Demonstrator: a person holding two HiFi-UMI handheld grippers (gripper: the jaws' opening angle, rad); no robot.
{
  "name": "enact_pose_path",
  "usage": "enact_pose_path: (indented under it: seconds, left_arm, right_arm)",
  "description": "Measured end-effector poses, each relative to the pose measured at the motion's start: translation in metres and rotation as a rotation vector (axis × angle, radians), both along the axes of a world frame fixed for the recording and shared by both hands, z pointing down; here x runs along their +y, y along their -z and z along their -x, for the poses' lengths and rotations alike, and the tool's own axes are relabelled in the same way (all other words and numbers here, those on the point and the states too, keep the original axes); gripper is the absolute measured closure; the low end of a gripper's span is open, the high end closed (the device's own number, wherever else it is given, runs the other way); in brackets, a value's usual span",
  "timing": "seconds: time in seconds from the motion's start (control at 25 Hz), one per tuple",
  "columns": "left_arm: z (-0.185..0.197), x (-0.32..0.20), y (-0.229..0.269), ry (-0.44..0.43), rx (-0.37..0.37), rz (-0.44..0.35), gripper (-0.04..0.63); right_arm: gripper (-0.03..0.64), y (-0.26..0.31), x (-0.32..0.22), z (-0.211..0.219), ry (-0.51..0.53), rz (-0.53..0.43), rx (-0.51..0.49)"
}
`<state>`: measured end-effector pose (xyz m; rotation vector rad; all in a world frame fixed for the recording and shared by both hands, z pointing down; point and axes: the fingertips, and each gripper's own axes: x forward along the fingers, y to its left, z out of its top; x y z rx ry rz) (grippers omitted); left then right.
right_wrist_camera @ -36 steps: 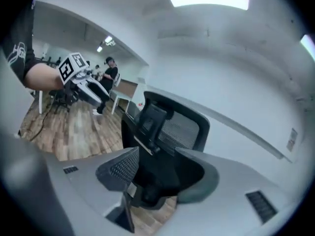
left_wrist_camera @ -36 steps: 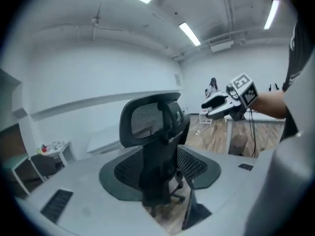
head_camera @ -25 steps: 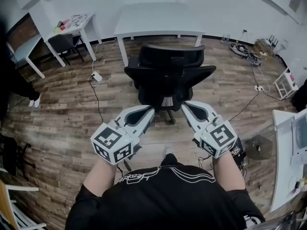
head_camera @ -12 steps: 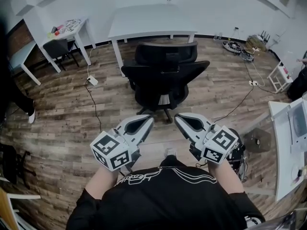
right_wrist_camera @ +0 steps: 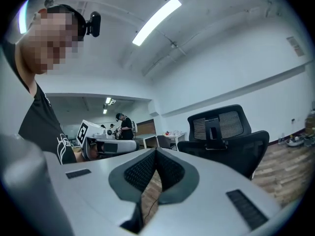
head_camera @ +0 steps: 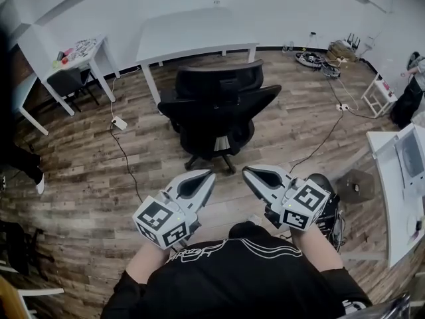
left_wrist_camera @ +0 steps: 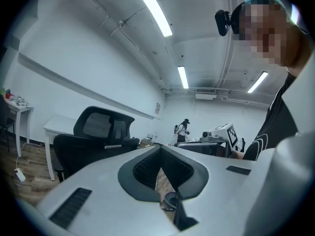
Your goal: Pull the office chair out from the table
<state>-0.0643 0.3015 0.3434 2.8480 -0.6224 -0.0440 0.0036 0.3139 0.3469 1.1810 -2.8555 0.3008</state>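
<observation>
The black office chair (head_camera: 216, 111) stands on the wood floor in front of the white table (head_camera: 192, 32), its mesh back towards the table and its seat facing me. Floor shows between the chair's base and both grippers. My left gripper (head_camera: 211, 173) and right gripper (head_camera: 244, 171) are held side by side close to my body, both shut with nothing between the jaws. In the left gripper view the chair (left_wrist_camera: 93, 136) is beyond the closed left gripper (left_wrist_camera: 160, 149) on the left. In the right gripper view the chair (right_wrist_camera: 226, 136) is on the right, past the closed right gripper (right_wrist_camera: 156, 151).
A small white table (head_camera: 80, 48) with a dark chair (head_camera: 66, 78) stands at the back left. A cable (head_camera: 123, 155) and power strip (head_camera: 119, 121) lie left of the office chair. A white desk (head_camera: 398, 185) is at the right, with floor clutter (head_camera: 325, 62) at the back right.
Both grippers have drawn back from the chair towards my body, leaving a wider strip of floor between their tips and the chair's base. The chair looks farther off.
</observation>
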Motion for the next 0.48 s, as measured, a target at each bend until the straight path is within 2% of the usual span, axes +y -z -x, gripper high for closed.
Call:
enact_pose_path:
  seconds: [0.24,0.48]
  left_arm:
    - [0.005,-0.012,-0.005,-0.005,0.051,0.064,0.589]
    - [-0.009,-0.023,-0.005,-0.046,0.083,0.092,0.589]
  right_arm:
    - [0.583,-0.010,-0.014,0.002,0.011,0.009,0.000]
    - [0.583,-0.016,-0.016,-0.011,-0.018,0.032,-0.005]
